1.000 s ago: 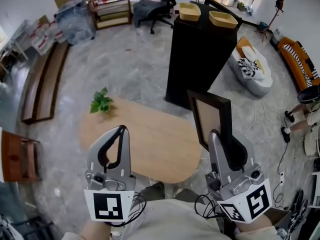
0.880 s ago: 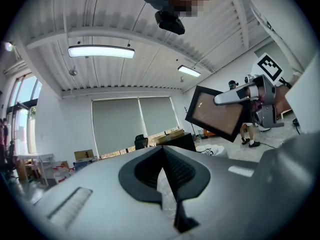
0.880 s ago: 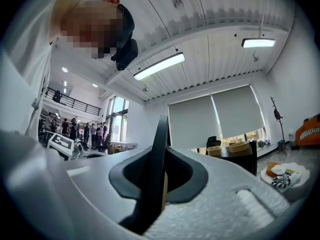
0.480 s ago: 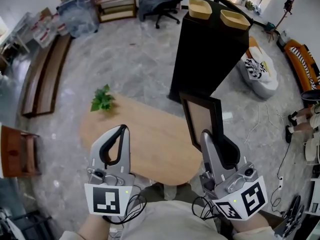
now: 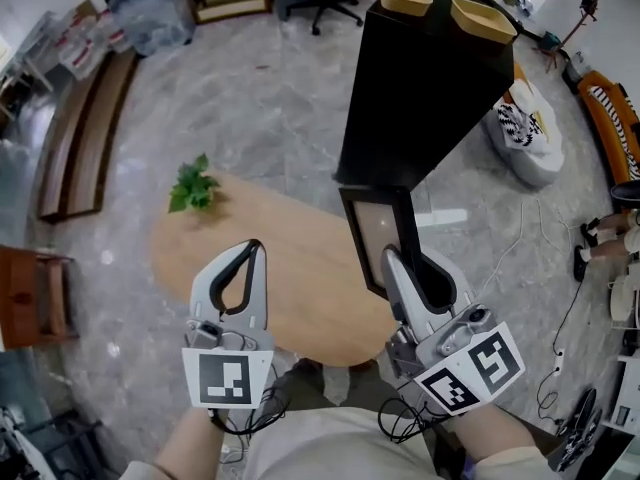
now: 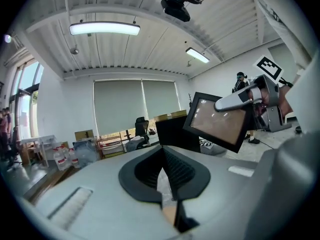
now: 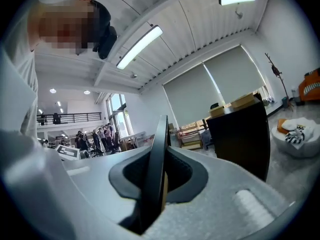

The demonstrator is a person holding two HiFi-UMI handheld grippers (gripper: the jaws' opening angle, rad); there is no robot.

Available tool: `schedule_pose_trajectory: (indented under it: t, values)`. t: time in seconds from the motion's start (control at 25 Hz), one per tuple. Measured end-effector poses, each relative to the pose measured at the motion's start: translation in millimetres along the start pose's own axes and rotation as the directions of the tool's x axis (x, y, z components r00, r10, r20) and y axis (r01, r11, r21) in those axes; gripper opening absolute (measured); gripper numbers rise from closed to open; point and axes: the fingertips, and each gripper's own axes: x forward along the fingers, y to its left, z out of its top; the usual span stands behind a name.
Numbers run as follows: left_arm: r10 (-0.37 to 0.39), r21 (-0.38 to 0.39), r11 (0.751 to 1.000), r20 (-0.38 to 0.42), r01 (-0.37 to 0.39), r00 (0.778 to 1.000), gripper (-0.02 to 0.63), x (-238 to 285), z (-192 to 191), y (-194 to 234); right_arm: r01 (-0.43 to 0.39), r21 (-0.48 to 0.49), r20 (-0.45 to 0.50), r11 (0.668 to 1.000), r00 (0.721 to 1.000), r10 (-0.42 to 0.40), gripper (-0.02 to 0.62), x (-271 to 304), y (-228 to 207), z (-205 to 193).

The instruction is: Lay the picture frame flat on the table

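While our right gripper (image 5: 412,273) is clamped on the picture frame (image 5: 380,230), one jaw on each face and pinching only a narrow strip near one edge, the frame stands close to upright in the air. It is not lying on anything. From the right gripper view we see it edge-on, a thin dark blade running up between the pads. Our left gripper (image 5: 250,253) is clenched on nothing, its pads pressed together, and it hangs over the near edge of the table (image 5: 300,258), apart from the frame.

Seen from the head view, the frame hovers over the right end of the table, with part of it past that rounded end and over the floor. A small plant (image 5: 192,186) sits at the far left edge, well apart. A tall black cabinet (image 5: 420,88) stands just beyond the far right edge.

We judge the main risk to be the landing spot. If we lower the frame where it hangs, it may overlap the right end, tip off and drop to the floor. The grip is a second worry. Because so little of the frame is held, the free side could swing in the pads as we tilt it. A corner could then strike first and the face slap down hard. Our closed left gripper cannot steady it unless it opens.
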Motion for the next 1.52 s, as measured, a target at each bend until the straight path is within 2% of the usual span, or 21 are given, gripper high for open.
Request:
schedule_pose_trajectory:
  t: [0.28, 0.48, 0.84, 1.12, 1.36, 1.52]
  values:
    - [-0.032, -0.053, 0.998, -0.089, 0.028, 0.996, 0.02, 40, -64, -15, 0.024, 0.064, -0.111, 0.998, 0.994, -0.016, 0.051, 27, -35, -71]
    - [-0.079, -0.07, 0.995, -0.176, 0.067, 0.981, 0.02, 63, -127, -30, 0.046, 0.106, -0.191, 0.993, 0.981, -0.025, 0.051, 45, -57, -132]
    - [-0.139, -0.131, 0.986, -0.32, 0.101, 0.937, 0.02, 91, -246, -57, 0.105, 0.19, -0.328, 0.976, 0.944, -0.037, 0.051, 66, -103, -248]
    - [-0.206, -0.162, 0.975, -0.391, 0.153, 0.897, 0.02, 106, -329, -84, 0.163, 0.255, -0.409, 0.953, 0.911, -0.046, 0.051, 75, -129, -345]
    - [-0.233, -0.203, 0.966, -0.435, 0.158, 0.87, 0.02, 114, -392, -105, 0.198, 0.29, -0.465, 0.936, 0.884, -0.043, 0.052, 74, -139, -420]
    - [-0.243, -0.228, 0.962, -0.468, 0.15, 0.85, 0.02, 113, -430, -117, 0.233, 0.328, -0.479, 0.915, 0.876, -0.051, 0.052, 71, -150, -464]
